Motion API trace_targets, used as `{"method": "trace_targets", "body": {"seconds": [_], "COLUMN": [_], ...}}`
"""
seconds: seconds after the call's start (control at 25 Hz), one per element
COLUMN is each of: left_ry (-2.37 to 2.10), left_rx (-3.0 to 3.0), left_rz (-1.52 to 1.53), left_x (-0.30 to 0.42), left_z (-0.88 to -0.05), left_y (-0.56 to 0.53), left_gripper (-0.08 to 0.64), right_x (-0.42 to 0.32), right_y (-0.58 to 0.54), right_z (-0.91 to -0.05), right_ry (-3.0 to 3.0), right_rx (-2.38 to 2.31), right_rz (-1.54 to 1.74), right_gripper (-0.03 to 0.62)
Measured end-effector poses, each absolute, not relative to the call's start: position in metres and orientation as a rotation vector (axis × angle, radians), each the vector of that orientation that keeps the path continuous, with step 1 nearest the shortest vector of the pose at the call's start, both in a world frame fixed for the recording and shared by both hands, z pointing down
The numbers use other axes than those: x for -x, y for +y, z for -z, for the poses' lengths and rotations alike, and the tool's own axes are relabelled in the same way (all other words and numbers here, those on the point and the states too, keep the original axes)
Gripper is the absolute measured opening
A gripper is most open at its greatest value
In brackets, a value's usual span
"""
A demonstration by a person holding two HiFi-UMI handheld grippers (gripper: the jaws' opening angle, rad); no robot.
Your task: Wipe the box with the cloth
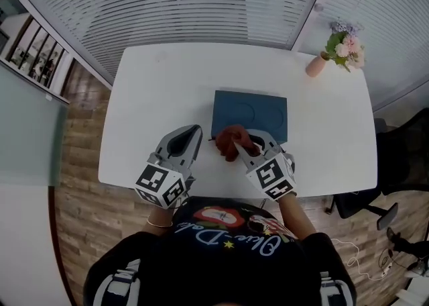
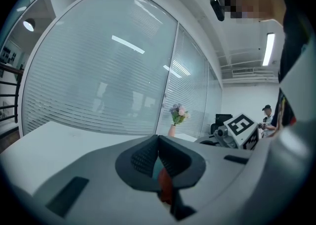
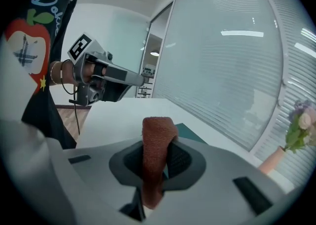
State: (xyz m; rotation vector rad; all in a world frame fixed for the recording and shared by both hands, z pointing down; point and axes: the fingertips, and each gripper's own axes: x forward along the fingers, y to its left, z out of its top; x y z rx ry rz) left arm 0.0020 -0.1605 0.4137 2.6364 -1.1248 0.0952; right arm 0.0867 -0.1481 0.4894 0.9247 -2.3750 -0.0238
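A flat dark-blue box [image 1: 249, 114] lies at the middle of the white table [image 1: 154, 83]. A rust-red cloth [image 1: 232, 141] is bunched at the box's near edge, and my right gripper [image 1: 245, 141] is shut on it. In the right gripper view the cloth [image 3: 156, 156] stands up between the jaws, with a corner of the box [image 3: 190, 133] behind it. My left gripper [image 1: 195, 130] hovers just left of the box, near the table's front, its jaws shut with nothing between them. In the left gripper view the left gripper [image 2: 158, 141] has its tips touching, and a strip of cloth [image 2: 165, 188] shows below them.
A pink vase of flowers [image 1: 343, 49] stands at the table's far right corner. Glass walls with blinds run behind the table. A black chair [image 1: 402, 157] sits to the right on the wooden floor. The person's torso is close to the front edge.
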Motion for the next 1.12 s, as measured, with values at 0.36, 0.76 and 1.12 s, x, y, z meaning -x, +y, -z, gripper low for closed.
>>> {"method": "trace_targets", "body": {"seconds": [0.36,0.76,1.12], "left_ry": [-0.984,-0.869,-0.824], "left_rx": [-2.692,-2.732,-2.750], "left_rz": [-0.113,-0.130,-0.144], "left_x": [-0.039,-0.071,-0.081], "left_z": [-0.413,-0.414,-0.415], "left_y": [-0.160,-0.160,-0.162], "left_gripper": [0.005,0.005,0.005], "right_x": [-0.176,-0.252,-0.290], "right_y": [-0.145,-0.131,-0.122], "right_z": [-0.492,-0.494,-0.466], "right_ry": [-2.213,-2.054,-1.936], "right_rx": [-1.195,-1.424,-1.605], "right_rz": [-0.072,-0.148,-0.078], "right_gripper": [0.048,0.048,0.048]}}
